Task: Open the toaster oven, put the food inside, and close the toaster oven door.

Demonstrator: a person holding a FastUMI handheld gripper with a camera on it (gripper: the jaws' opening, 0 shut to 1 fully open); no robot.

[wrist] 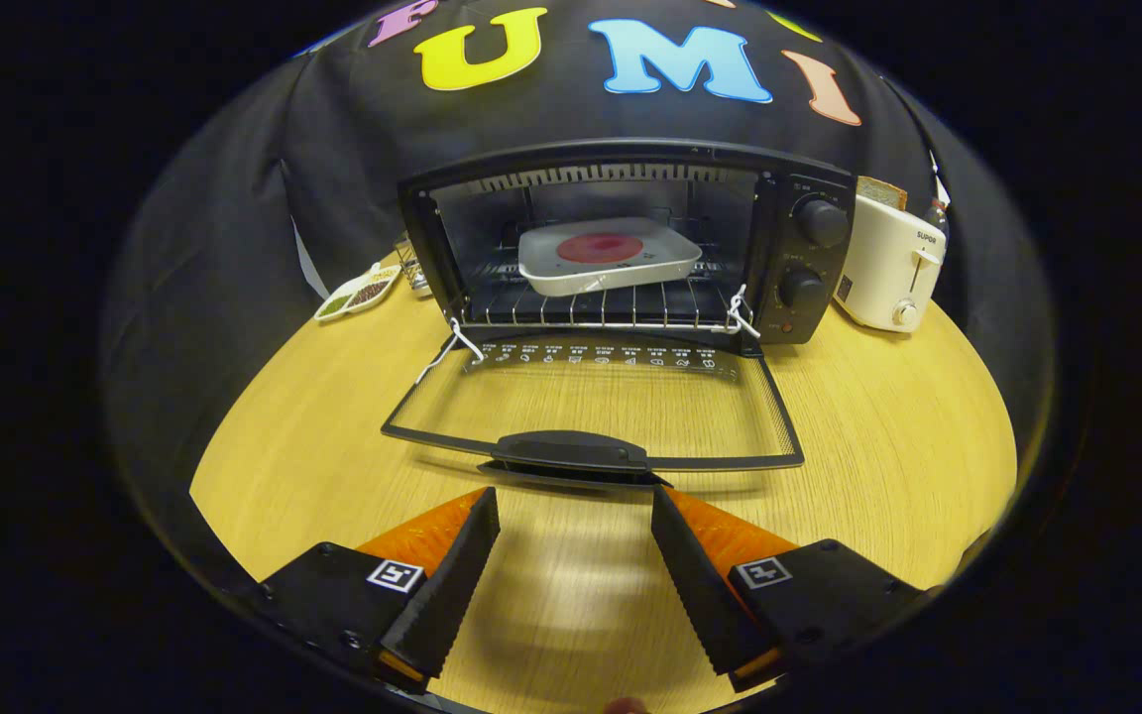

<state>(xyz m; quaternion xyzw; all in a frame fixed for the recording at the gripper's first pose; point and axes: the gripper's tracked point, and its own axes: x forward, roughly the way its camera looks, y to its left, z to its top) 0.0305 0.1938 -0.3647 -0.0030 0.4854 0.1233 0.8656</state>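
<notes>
A round wooden table point(878, 436) with a pale, fine grain takes up the middle and lower part of the frame. At the upper centre stands the black toaster oven point(630, 243), a boxy metal case with a row of vent slots along the top of its mouth. Its glass door point(591, 412) lies folded flat down onto the table toward the camera, a thin dark frame round clear glass, with a curved black handle point(571, 451) on its near edge. Inside, on a wire rack point(601, 302), sits a shallow white tray point(609, 256) with rounded corners, and on it a flat round reddish piece of food point(599, 248). Two round black knobs point(821, 222) stand one above the other on the oven's right panel.

To the right of the oven, just beside it, is a cream toaster point(890, 263) with a slice of bread point(880, 191) standing in its slot. At the left of the oven lies a small white divided dish point(358, 294) holding green and brown grains.

At the bottom centre the gripper point(576, 506) is spread wide and holds nothing; its ridged, wedge-shaped fingers point(457, 570) hang just short of the door handle, with bare table between them. Nothing stands between the fingers and the handle.
</notes>
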